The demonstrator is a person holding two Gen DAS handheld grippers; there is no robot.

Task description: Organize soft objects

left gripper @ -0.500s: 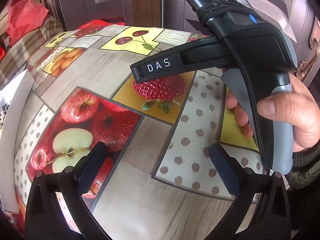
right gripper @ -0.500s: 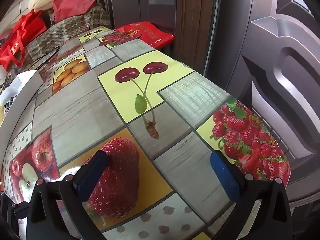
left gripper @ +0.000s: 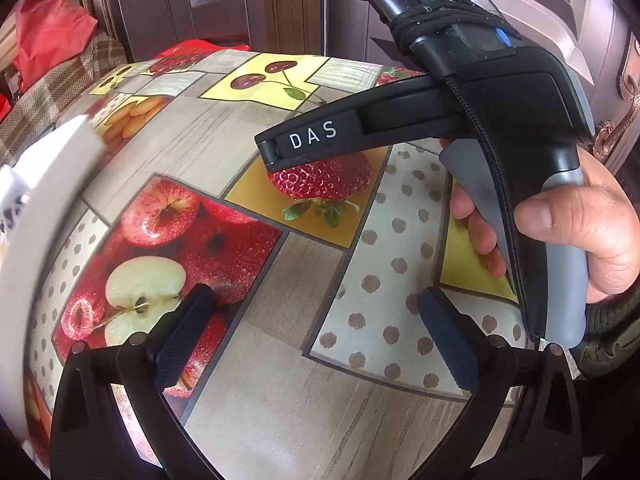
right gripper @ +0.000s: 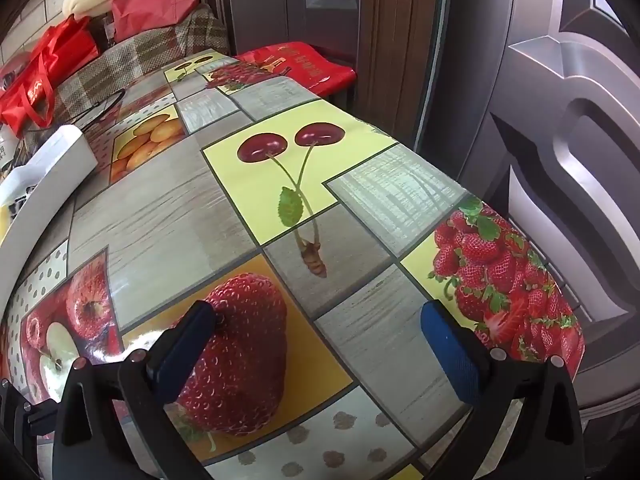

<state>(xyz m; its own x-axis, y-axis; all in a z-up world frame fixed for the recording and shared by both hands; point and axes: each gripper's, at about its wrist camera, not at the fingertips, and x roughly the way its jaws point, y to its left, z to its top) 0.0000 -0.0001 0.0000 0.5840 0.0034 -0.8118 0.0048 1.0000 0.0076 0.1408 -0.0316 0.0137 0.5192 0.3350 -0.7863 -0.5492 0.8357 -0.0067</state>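
step: setup / approach, nothing picked yet; judged at the very start of organizing
task items: no soft objects visible on the bare part of the table (right gripper: 168,216); likely off the left edge near the white tray (right gripper: 52,160), contents too blurred to tell
left gripper (left gripper: 320,332): bottom centre of left wrist view, jaws wide apart, nothing between them, only fruit-print tablecloth (left gripper: 280,400) below; no contact visible
right gripper (right gripper: 324,340): bottom centre of right wrist view, jaws wide apart, empty, hovering above printed strawberry panel; not touching cloth as far as visible
right gripper seen from left view: upper right of frame, black body marked DAS, held by right hand (left gripper: 592,232), pointed down toward table
left fingers (left gripper: 180,332): dark textured pads, clean, nothing stuck on
background: red bags (right gripper: 40,76) and plaid cushion (right gripper: 132,56) upper left of right view, dark door (right gripper: 560,120) at right
next move, judged: swing toward left side of frame to find a soft item, centre it between open jaws, then close gently
risk, judged: soft item could deform or slip if pinched off-centre
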